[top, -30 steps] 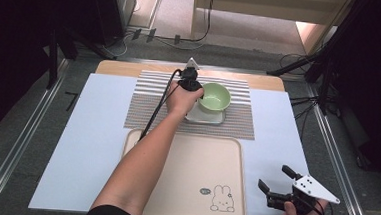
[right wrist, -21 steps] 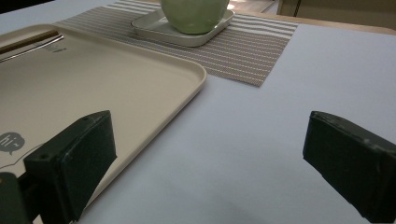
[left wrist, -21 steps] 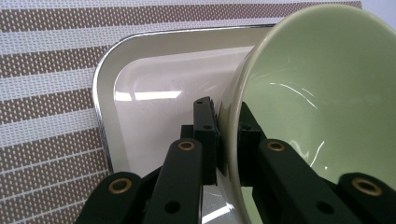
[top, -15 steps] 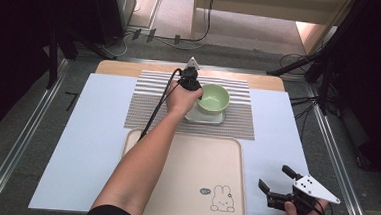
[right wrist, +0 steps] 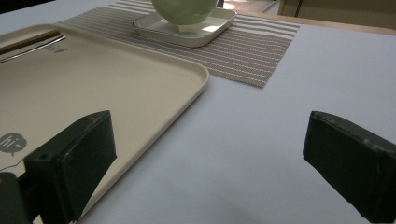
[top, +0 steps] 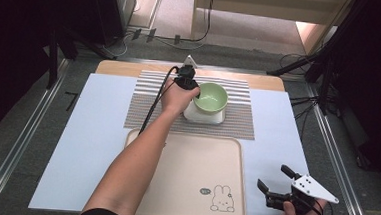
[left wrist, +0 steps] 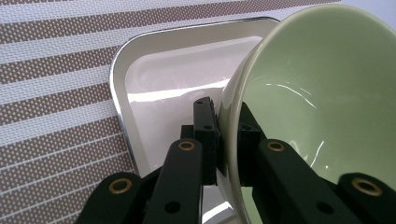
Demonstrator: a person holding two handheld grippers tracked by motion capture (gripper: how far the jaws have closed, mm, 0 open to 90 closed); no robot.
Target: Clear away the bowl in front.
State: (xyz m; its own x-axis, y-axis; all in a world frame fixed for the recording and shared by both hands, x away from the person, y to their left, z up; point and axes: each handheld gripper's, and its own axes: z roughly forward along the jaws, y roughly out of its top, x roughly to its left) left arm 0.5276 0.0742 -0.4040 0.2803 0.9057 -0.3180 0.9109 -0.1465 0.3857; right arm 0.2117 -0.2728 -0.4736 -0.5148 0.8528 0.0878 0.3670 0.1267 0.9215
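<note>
Left gripper view: my left gripper [left wrist: 228,135] pinches the rim of the green bowl [left wrist: 322,93], one jaw inside, one outside.

The bowl sits tilted in the white dish [left wrist: 159,79], at the far middle of the striped mat [top: 143,102] near the table's far edge. I judge the grip thin: only the rim is caught, the glaze looks slick, so the bowl could swing or slip out if I lift fast, and its foot might drag the dish along or knock its wall. My right gripper [top: 277,184] hangs wide open and idle over the near right corner, beside the beige tray [top: 173,186], which lies at the near edge. The surface is pale blue sheet [top: 86,146] on a wooden table [top: 121,68]; around it grey floor, cables and dark stands.
</note>
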